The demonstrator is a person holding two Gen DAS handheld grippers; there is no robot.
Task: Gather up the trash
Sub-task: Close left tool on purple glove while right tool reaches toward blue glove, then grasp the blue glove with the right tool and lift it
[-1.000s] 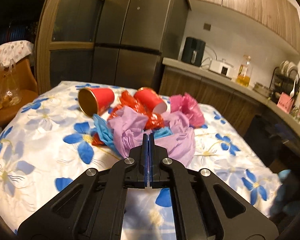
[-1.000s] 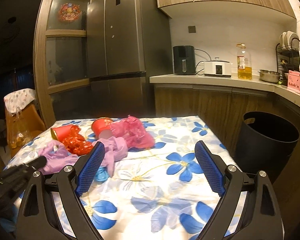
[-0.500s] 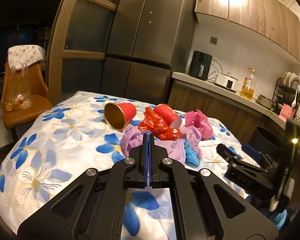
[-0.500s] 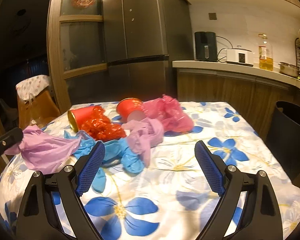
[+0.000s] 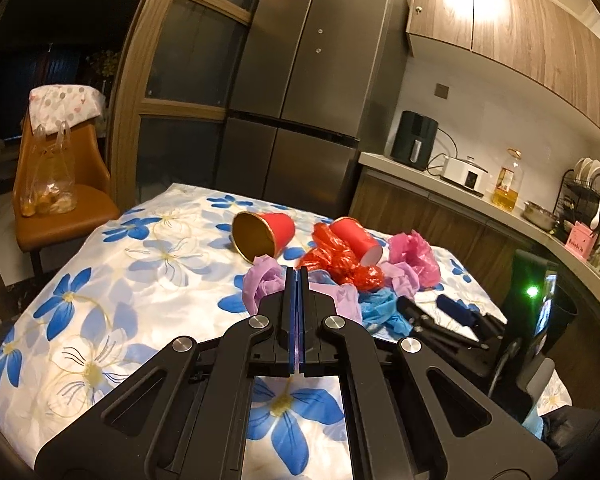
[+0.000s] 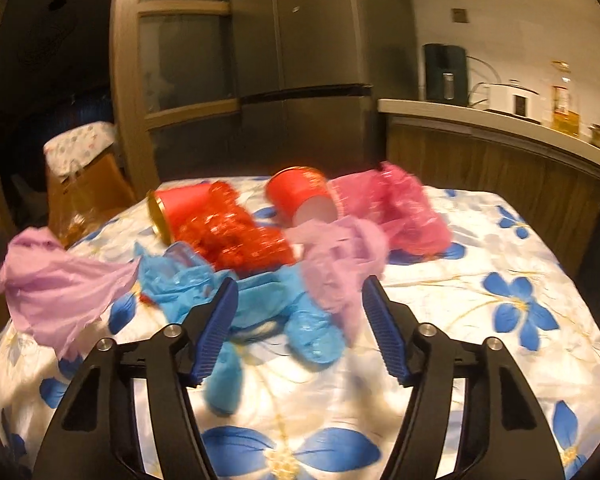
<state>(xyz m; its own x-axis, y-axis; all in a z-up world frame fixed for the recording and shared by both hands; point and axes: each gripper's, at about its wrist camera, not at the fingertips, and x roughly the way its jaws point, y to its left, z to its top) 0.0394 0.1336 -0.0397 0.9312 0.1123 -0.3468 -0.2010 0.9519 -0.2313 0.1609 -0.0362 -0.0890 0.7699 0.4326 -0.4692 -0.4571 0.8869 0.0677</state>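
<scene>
My left gripper [image 5: 297, 276] is shut on a lilac plastic bag [image 5: 264, 284] and holds it up, off the pile; the bag hangs at the left of the right wrist view [image 6: 56, 288]. My right gripper [image 6: 298, 300] is open, its pads either side of a crumpled blue bag [image 6: 268, 304] on the table. It also shows in the left wrist view [image 5: 440, 310]. Behind lie two red paper cups [image 6: 180, 208] [image 6: 300, 196], a red bag [image 6: 236, 236], a pale lilac bag [image 6: 340, 256] and a pink bag [image 6: 396, 208].
The table has a white cloth with blue flowers [image 6: 480, 292]. A black bin [image 5: 540, 292] stands at its right, by the kitchen counter [image 5: 440, 176]. An orange chair with a bag [image 5: 52, 200] stands at the left. The fridge [image 5: 308, 80] is behind.
My left gripper has pulled back and up with the lilac bag. My right gripper has moved forward and down to the blue bag, still open.
</scene>
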